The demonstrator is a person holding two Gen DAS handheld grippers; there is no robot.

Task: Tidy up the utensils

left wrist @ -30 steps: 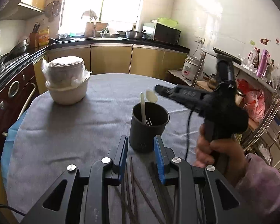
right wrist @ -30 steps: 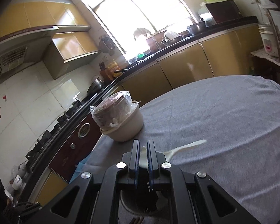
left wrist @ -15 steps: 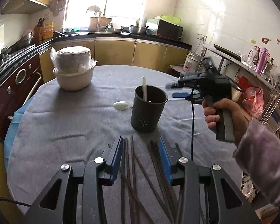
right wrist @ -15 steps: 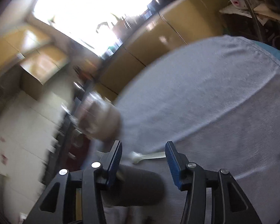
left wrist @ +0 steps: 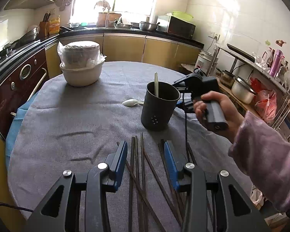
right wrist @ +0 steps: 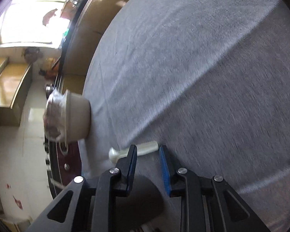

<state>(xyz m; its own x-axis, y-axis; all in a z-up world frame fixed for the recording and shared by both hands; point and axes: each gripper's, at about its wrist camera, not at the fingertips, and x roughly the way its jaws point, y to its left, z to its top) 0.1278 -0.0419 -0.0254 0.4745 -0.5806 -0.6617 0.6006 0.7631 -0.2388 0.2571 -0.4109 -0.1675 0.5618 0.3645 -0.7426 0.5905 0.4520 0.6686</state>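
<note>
A dark utensil cup (left wrist: pixel 157 107) stands mid-table with one white spoon (left wrist: pixel 156 83) upright in it. A second white spoon (left wrist: pixel 132 102) (right wrist: pixel 145 149) lies on the grey cloth just left of the cup. Several dark chopsticks (left wrist: pixel 142 160) lie loose near the front edge, and my left gripper (left wrist: pixel 145 154) hangs open over them, its pads either side of a few without pressing. A hand holds my right gripper (left wrist: pixel 183 92) (right wrist: pixel 147 152) behind the cup (right wrist: pixel 143 193). Its jaws are closing, with the lying spoon's handle just past the tips and untouched.
A cream bowl (left wrist: pixel 81 73) (right wrist: pixel 75 118) with a plastic-wrapped pot stacked in it sits at the table's far left. The round table (left wrist: pixel 67 119) is covered by grey cloth. Kitchen counters, an oven and a cluttered metal rack surround it.
My right gripper was shut on a white spoon above the cup; it has let go, sunk and rolled. A spoon now lies beside the cup. My left jaws have widened a little.
</note>
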